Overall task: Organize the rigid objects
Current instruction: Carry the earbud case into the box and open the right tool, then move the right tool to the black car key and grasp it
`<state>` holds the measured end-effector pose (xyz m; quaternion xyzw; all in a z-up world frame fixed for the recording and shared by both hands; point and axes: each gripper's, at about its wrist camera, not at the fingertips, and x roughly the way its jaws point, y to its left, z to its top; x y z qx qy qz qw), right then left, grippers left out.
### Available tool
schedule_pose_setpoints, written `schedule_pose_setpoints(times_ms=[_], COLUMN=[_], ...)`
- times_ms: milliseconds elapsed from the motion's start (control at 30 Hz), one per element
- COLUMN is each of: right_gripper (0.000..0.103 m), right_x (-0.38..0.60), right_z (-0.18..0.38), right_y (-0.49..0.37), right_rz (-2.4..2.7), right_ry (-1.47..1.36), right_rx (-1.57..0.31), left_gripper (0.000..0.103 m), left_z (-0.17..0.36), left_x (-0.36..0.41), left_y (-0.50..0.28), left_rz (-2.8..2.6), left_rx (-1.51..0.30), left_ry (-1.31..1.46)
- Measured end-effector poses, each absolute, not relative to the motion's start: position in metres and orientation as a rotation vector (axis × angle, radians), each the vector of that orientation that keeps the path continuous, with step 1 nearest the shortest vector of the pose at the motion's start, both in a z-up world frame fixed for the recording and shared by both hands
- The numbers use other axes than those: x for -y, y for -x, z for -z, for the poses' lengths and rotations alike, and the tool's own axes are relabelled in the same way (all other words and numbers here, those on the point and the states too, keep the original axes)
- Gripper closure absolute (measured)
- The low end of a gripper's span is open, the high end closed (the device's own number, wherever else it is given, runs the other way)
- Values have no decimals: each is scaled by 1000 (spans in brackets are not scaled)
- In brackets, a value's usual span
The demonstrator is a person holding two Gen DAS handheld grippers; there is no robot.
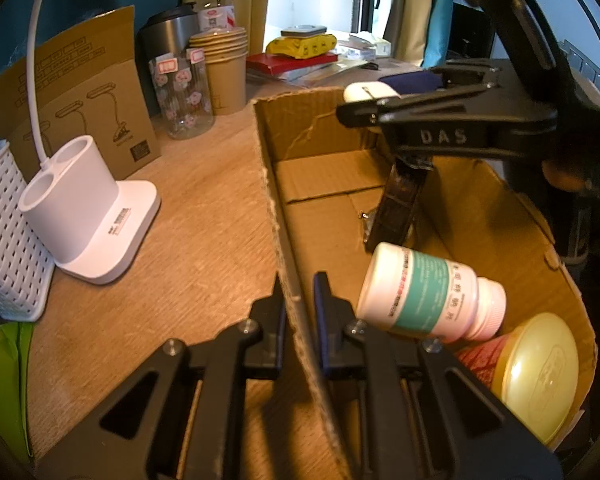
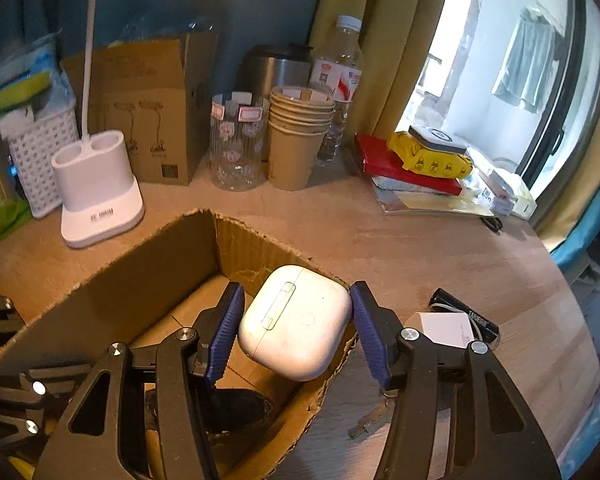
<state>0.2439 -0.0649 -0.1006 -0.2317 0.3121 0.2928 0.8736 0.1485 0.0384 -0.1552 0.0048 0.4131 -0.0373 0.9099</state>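
Observation:
An open cardboard box [image 1: 300, 128] stands on the wooden table. My left gripper [image 1: 299, 284] is shut on its near wall, one finger outside and one inside. Inside lie a white pill bottle [image 1: 420, 292] with a teal label, a yellow-lidded jar [image 1: 540, 372] and a dark object [image 1: 396, 208]. My right gripper [image 2: 296, 332] is shut on a white earbud case [image 2: 296, 324] and holds it in the air over the box's [image 2: 140, 280] far right corner. From the left wrist view the right gripper [image 1: 374, 98] shows side-on above the box with the case [image 1: 366, 91] in its tips.
A white charger block [image 2: 446, 330] and a black cylinder [image 2: 470, 318] lie on the table right of the box. Left of it stand a white lamp base [image 1: 88, 208] and a white basket [image 1: 4, 240]. Cups [image 2: 296, 140], a glass jar [image 2: 238, 144] and books [image 2: 404, 164] line the back.

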Motion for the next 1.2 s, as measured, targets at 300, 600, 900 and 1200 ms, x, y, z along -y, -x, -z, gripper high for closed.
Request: schedule_pose_setpoints(times_ms=[300, 600, 900, 1200], right_gripper=[42, 31, 30, 30], right_x=[67, 84, 116, 154], right_z=[100, 82, 57, 42], right_y=[-243, -235, -234, -238], right_rz=[-613, -606, -552, -487], right_ry=[483, 407, 316, 239], right_rx=[-654, -608, -560, -531], left_gripper=[90, 90, 90, 90], left_z=[155, 155, 155, 155], left_x=[-37, -38, -38, -38], left_y=[-148, -149, -149, -149], left_rz=[78, 78, 78, 78], left_rx=[-853, -854, -854, -854], left_ry=[-8, -4, -5, -5])
